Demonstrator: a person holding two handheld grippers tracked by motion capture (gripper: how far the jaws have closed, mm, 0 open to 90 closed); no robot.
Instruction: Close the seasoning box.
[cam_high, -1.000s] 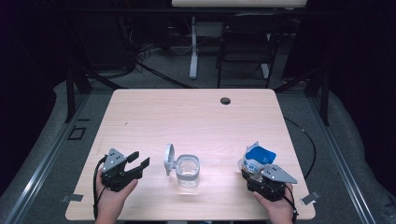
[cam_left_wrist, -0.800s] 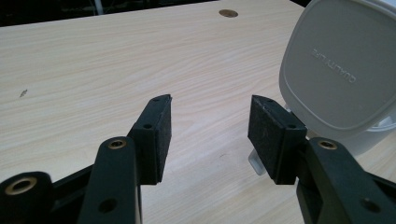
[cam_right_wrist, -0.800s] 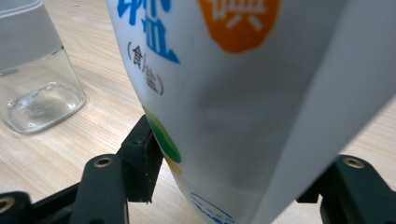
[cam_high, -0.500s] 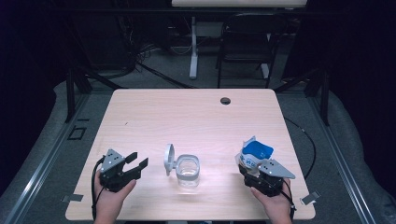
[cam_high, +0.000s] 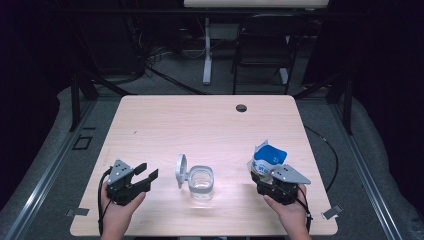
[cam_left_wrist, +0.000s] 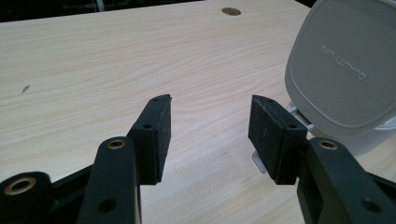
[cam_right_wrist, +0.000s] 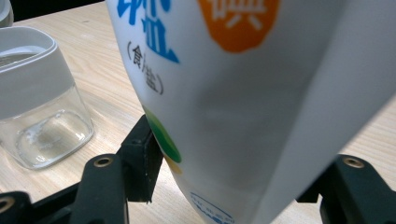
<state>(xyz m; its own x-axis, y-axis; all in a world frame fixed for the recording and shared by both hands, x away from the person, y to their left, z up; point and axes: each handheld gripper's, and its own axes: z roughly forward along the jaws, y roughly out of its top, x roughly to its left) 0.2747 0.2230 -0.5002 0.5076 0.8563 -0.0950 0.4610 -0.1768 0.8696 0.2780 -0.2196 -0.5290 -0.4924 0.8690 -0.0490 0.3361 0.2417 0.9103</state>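
A clear square jar (cam_high: 202, 183) stands on the wooden table (cam_high: 200, 125) near the front middle, its grey flip lid (cam_high: 181, 170) hinged open to the left. My right gripper (cam_high: 265, 173) is shut on a white and blue pouch (cam_high: 269, 156), held upright just off the table to the right of the jar. In the right gripper view the pouch (cam_right_wrist: 243, 93) sits between the jaws of the right gripper (cam_right_wrist: 229, 158), with the jar (cam_right_wrist: 37, 116) to its left. My left gripper (cam_high: 148, 169) rests open left of the jar; nothing lies between its pads (cam_left_wrist: 211, 102), and the lid (cam_left_wrist: 341, 70) stands close ahead on the right.
A dark round hole (cam_high: 241, 108) sits near the table's far edge. Beyond the table are a chair (cam_high: 265, 55) and a white stand (cam_high: 207, 50) in a dark room. Bare tabletop stretches behind the jar.
My right gripper has lifted the pouch slightly and brought it a little toward the jar. The left gripper and jar have stayed put.
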